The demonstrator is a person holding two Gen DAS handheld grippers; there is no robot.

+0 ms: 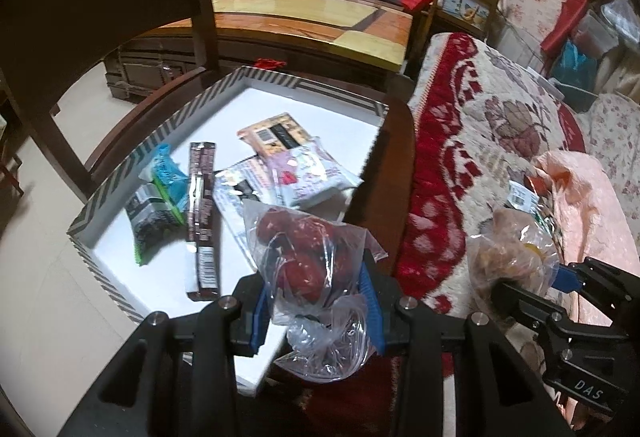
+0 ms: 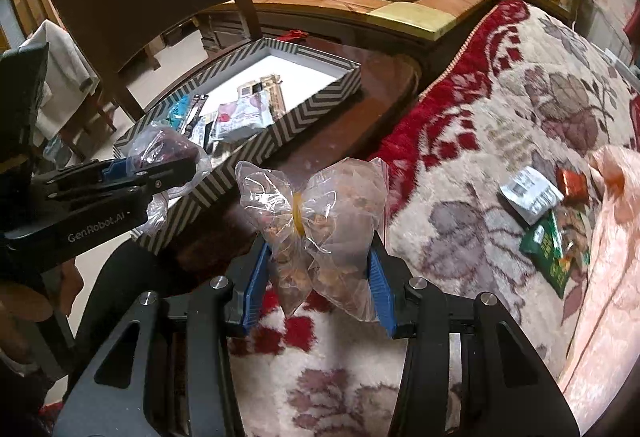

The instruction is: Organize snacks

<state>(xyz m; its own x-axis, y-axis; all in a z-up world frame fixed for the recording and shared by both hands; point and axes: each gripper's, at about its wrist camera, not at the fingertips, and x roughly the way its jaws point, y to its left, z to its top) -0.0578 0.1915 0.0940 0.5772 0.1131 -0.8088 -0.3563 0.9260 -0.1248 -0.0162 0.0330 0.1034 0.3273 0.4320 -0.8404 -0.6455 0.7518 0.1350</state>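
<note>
My left gripper (image 1: 316, 297) is shut on a clear bag of red dates (image 1: 300, 249), held over the near corner of a zigzag-patterned box (image 1: 160, 141). The box's white floor holds several snack packets, among them a brown stick pack (image 1: 202, 213) and a white pouch (image 1: 312, 173). My right gripper (image 2: 318, 277) is shut on a clear bag of brown snacks (image 2: 320, 221) tied with a yellow band, above the blanket's edge and just right of the box (image 2: 312, 105). The left gripper (image 2: 176, 169) and its date bag (image 2: 168, 153) also show at the left of the right wrist view.
The box sits on a dark wooden chair seat (image 2: 320, 145). A red-and-cream floral blanket (image 2: 520, 97) carries a white packet (image 2: 528, 193), a green packet (image 2: 556, 249) and a red packet (image 2: 572, 185) next to pink cloth (image 2: 612, 221). A wooden coffee table (image 1: 312, 13) stands behind.
</note>
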